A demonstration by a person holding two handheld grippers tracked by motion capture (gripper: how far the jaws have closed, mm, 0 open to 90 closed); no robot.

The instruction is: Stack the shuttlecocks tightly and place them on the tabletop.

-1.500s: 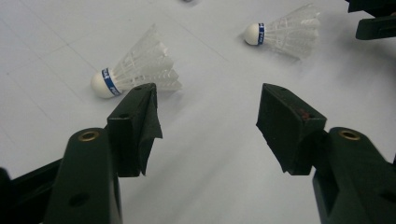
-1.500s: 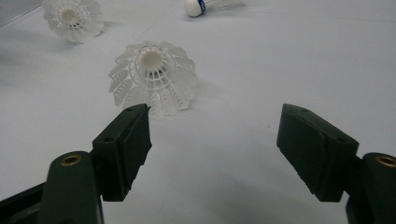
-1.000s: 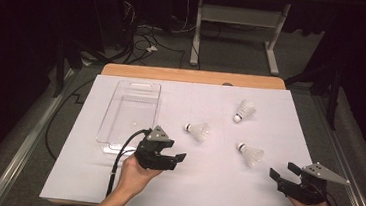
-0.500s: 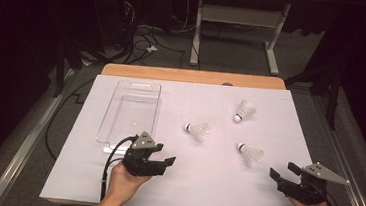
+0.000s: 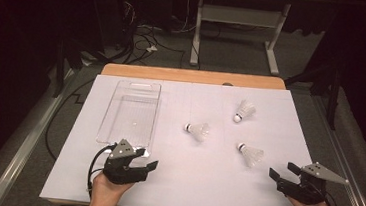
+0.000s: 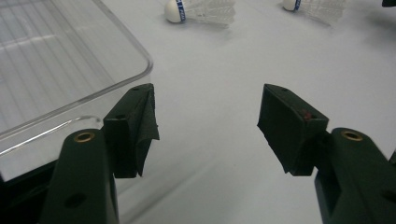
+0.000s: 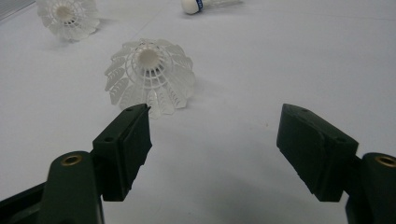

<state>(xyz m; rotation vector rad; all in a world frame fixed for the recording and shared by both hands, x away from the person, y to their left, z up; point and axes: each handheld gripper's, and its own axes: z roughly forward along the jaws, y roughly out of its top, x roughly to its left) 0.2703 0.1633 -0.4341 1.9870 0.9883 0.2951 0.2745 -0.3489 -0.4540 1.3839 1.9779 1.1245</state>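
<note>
While the worktop [image 5: 179, 183] carries a clear tray [image 5: 131, 112] at left and three shuttlecocks at centre and right, both grippers rest near its front edge with nothing held. The tray is empty, its near corner just beside the left gripper [image 5: 148, 167], whose jaws stand wide apart. The right gripper [image 5: 281, 173] likewise has its jaws spread wide, and it faces the nearest shuttlecock [image 5: 251, 154], which lies on its side, cork [image 5: 240, 146] pointing away from that gripper. Judged from this layout, the step in hand is the first pick. It is best done by closing gently on the cork or low on the skirt [image 7: 150, 77], since the open feather cone likely deforms under a hard squeeze and the piece may roll.
</note>
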